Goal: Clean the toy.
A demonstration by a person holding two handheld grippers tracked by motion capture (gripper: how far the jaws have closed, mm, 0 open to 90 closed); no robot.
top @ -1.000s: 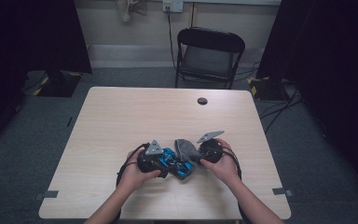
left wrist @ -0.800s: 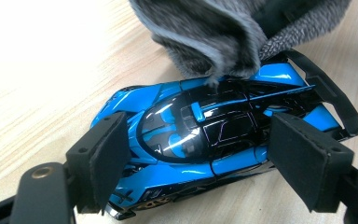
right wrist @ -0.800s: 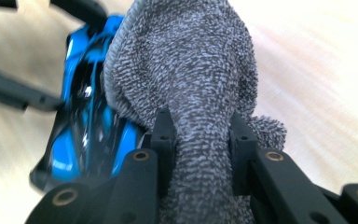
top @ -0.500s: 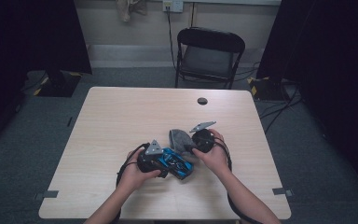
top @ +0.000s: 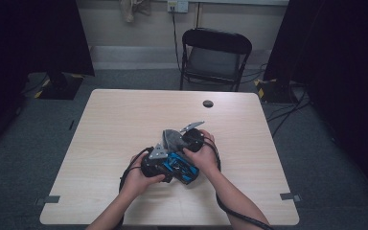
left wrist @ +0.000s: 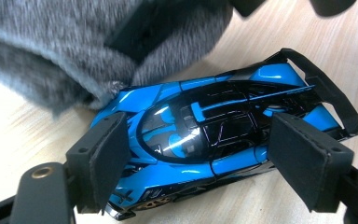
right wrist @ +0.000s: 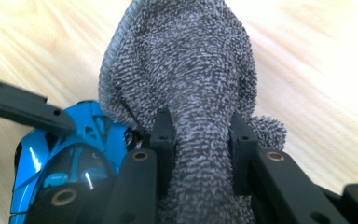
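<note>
A: Where is the blue toy car (left wrist: 214, 140) sitting?
B: On the table (top: 115, 124), near its front middle, with the left gripper (left wrist: 205, 158) clamping its 2 sides.
A: And the right gripper (right wrist: 203, 140)?
B: It is pinching a grey cloth (right wrist: 191, 74), which is touching the car's end.

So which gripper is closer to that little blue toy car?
Left. The left gripper straddles the blue toy car, pads at its sides. The right gripper, clamping a grey cloth, sits beside the car's end.
</note>
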